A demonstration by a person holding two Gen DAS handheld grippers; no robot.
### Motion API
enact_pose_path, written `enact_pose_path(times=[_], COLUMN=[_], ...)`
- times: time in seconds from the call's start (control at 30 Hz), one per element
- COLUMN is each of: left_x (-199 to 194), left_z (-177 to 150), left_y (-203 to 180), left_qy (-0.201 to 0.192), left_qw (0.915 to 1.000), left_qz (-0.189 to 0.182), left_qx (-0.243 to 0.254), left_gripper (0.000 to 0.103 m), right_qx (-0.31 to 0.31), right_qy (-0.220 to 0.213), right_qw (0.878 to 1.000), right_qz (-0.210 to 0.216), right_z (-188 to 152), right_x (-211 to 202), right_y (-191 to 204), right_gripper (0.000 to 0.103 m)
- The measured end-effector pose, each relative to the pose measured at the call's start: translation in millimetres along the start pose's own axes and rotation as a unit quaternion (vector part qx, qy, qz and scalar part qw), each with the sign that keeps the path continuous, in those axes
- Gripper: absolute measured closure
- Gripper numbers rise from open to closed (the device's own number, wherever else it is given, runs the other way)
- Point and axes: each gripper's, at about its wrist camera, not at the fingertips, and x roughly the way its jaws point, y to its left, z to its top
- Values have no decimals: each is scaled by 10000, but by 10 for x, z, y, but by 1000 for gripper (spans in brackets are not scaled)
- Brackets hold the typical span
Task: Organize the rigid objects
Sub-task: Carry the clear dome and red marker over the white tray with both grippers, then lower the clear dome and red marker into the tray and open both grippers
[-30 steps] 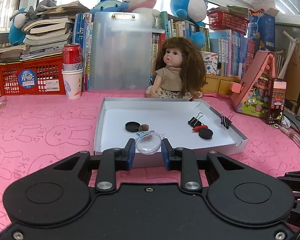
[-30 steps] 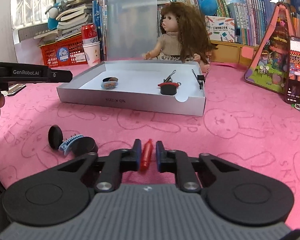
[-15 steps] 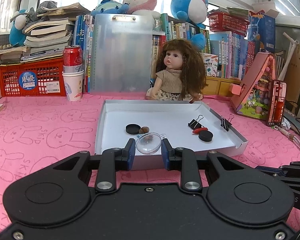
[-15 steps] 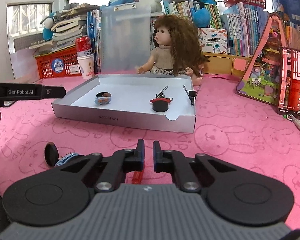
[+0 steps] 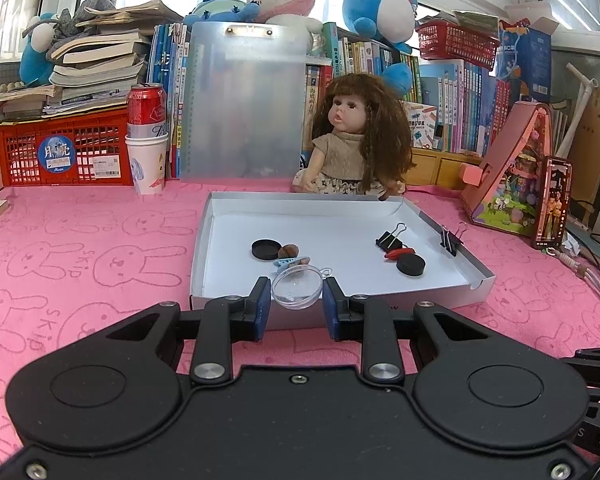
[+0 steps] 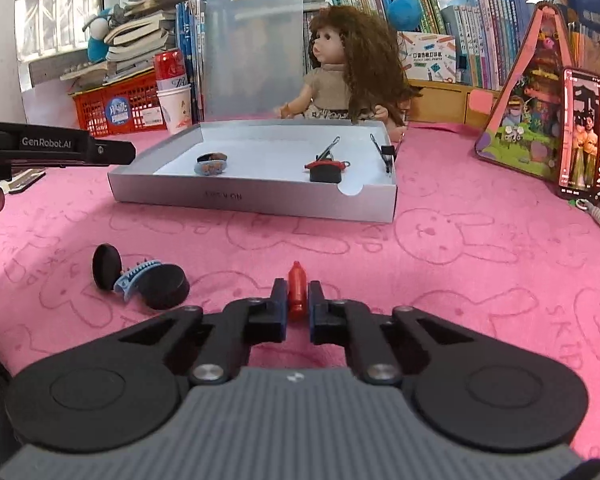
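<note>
My left gripper point(image 5: 296, 296) is shut on a clear plastic capsule half point(image 5: 297, 289) and holds it above the near wall of the white tray point(image 5: 228, 300). In the tray lie a black disc point(image 5: 266, 249), a brown nut point(image 5: 289, 250), a blue clip point(image 5: 286, 263), a binder clip point(image 5: 390, 239), a red piece point(image 5: 398, 254) and another black disc point(image 5: 411, 265). My right gripper point(image 6: 298, 300) is shut on a small red bottle-shaped piece point(image 6: 297, 289), lifted off the pink cloth. Two black discs point(image 6: 165, 285) and a blue hair clip point(image 6: 134, 279) lie on the cloth to its left.
A binder clip point(image 5: 449, 240) grips the tray's right wall. A doll point(image 5: 356, 140) sits behind the tray, with a clear clipboard point(image 5: 244, 104), a can in a paper cup point(image 5: 146, 148), a red crate point(image 5: 62, 152) and books. A pink toy house point(image 6: 540, 100) stands right.
My right gripper has closed on the red piece and lifted it off the cloth, rising and tilting. My left gripper has held nearly still with the capsule half.
</note>
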Motion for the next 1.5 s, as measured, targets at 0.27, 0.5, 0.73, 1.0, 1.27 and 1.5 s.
enact_pose_path(times=[0.27,0.5,0.73,1.0,1.27,1.5], left_x=[-8,2,46,123,214,344], left_z=[27,59,137,218,287,337], left_y=[9,10,11,14,15,43], left_qy=[-30,-48,-86,-100,-106,-34], left_qw=[10000,10000,10000,9999,9999,9999], left_qz=[19,19,23,40,29,54], left_qx=[-8,-15,-37,-29,-56,-117], left_gripper=[77,77,77,77,77,77], right_qx=[-8,-50,53,168,155,99], right_qy=[-196,-385,-562,-648,-699,-709], right_qw=[9998,9991,9981,9973,9968,9967], right_qz=[-43,-185,-262,-302,-345,-374], right_z=[138,299,476,633,698,765], right_x=[-22,-24,11,90,151,213], right_y=[-3,-42,-116,-191,-211,-218], right_gripper=[90,90,90,90,90,90])
